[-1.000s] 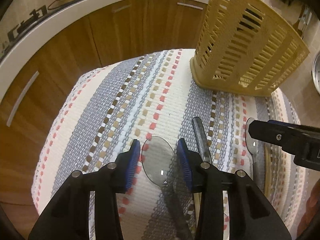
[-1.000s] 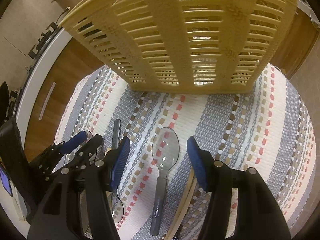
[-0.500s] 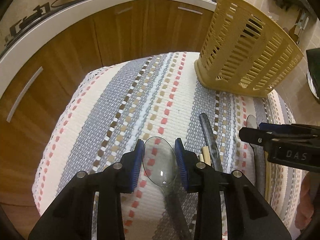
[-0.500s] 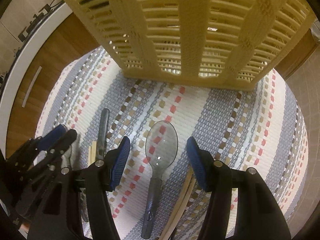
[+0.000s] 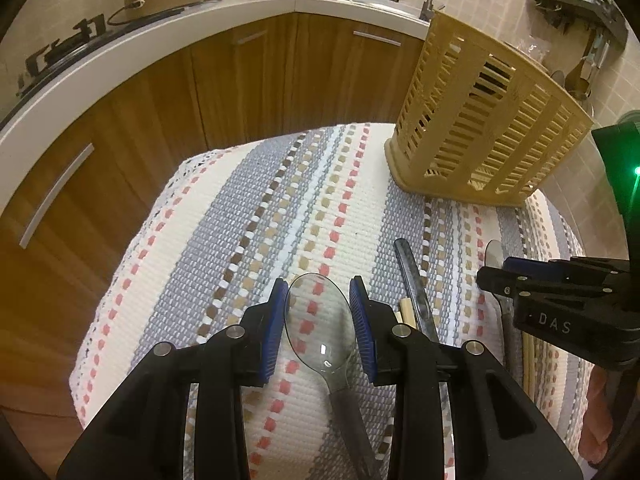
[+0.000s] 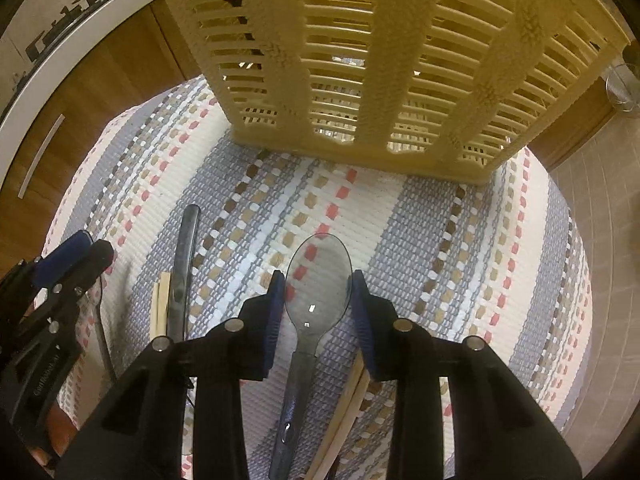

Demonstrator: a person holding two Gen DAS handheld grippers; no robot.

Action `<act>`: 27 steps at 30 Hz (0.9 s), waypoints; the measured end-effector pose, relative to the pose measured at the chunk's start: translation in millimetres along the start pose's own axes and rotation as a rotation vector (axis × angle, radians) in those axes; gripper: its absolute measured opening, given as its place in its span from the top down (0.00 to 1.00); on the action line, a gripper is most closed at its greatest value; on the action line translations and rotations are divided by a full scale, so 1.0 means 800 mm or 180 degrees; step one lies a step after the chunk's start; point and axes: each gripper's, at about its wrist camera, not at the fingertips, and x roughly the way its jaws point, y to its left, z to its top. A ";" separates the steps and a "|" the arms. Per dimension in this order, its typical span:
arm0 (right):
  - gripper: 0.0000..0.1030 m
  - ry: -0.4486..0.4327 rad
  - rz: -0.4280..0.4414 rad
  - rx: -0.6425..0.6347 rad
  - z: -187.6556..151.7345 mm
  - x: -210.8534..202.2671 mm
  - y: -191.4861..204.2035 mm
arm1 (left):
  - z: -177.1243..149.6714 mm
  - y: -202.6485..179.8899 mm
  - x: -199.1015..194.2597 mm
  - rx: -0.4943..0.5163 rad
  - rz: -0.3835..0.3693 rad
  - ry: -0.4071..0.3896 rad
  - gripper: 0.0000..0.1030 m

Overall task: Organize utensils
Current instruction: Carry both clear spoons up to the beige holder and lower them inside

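My left gripper (image 5: 320, 320) is shut on the bowl of a clear grey plastic spoon (image 5: 318, 318). My right gripper (image 6: 318, 308) is shut on the bowl of a second clear plastic spoon (image 6: 318, 276); its handle runs back under the gripper. A tall yellow slatted utensil basket (image 6: 384, 60) stands on the striped woven cloth (image 6: 460, 240) straight ahead of the right gripper, and at the far right in the left wrist view (image 5: 480, 128). A clear plastic knife (image 6: 184, 264) and wooden chopsticks (image 6: 160, 304) lie between the grippers.
More chopsticks (image 6: 344, 412) lie under the right gripper. Wooden kitchen cabinets (image 5: 180, 92) and a white countertop (image 5: 120, 44) curve behind the table. The cloth's left edge (image 5: 120, 280) drops off toward the floor.
Both grippers have closed from open onto their spoon bowls. Both views have risen and pulled back a little from the cloth.
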 end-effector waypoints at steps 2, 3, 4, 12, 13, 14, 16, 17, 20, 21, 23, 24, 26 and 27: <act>0.71 -0.0042 0.0094 0.0034 -0.006 -0.005 -0.004 | -0.001 0.000 -0.004 0.0011 0.0013 -0.0039 0.71; 0.71 -0.0072 0.0125 0.0042 -0.016 -0.010 -0.014 | -0.001 0.000 -0.007 0.0015 0.0006 -0.0059 0.71; 0.71 -0.0125 0.0196 0.0048 -0.019 -0.015 -0.016 | -0.001 0.000 -0.009 0.0017 0.0000 -0.0076 0.71; 0.71 -0.0763 0.0723 -0.0155 -0.059 -0.091 -0.023 | -0.005 -0.011 -0.050 0.0090 -0.0104 -0.0466 0.71; 0.71 -0.0854 0.0775 -0.0183 -0.062 -0.100 -0.028 | -0.006 -0.012 -0.056 0.0109 -0.0107 -0.0523 0.71; 0.71 -0.0974 0.0840 -0.0214 -0.066 -0.110 -0.035 | -0.007 -0.014 -0.064 0.0125 -0.0092 -0.0599 0.71; 0.71 -0.1185 0.0950 -0.0254 -0.070 -0.130 -0.039 | -0.008 -0.016 -0.077 0.0084 -0.0021 -0.0707 0.71; 0.71 -0.1299 0.1010 -0.0260 -0.074 -0.141 -0.043 | -0.008 -0.016 -0.084 0.0066 -0.0045 -0.0770 0.71; 0.71 -0.1536 0.1168 -0.0243 -0.079 -0.161 -0.054 | -0.007 -0.017 -0.106 0.0027 -0.0123 -0.0991 0.71; 0.71 -0.1627 0.1192 -0.0229 -0.076 -0.169 -0.057 | -0.007 -0.018 -0.114 0.0017 -0.0144 -0.1069 0.71; 0.71 -0.1824 0.1209 -0.0218 -0.074 -0.188 -0.062 | -0.004 -0.021 -0.133 -0.0006 -0.0230 -0.1259 0.71; 0.71 -0.1919 0.1212 -0.0218 -0.075 -0.200 -0.064 | -0.002 -0.022 -0.139 -0.0009 -0.0264 -0.1330 0.71; 0.71 -0.2071 0.1184 -0.0222 -0.073 -0.213 -0.067 | 0.003 -0.027 -0.159 -0.0001 -0.0317 -0.1530 0.71; 0.71 -0.2164 0.1149 -0.0222 -0.071 -0.222 -0.071 | 0.006 -0.030 -0.167 0.0007 -0.0325 -0.1608 0.71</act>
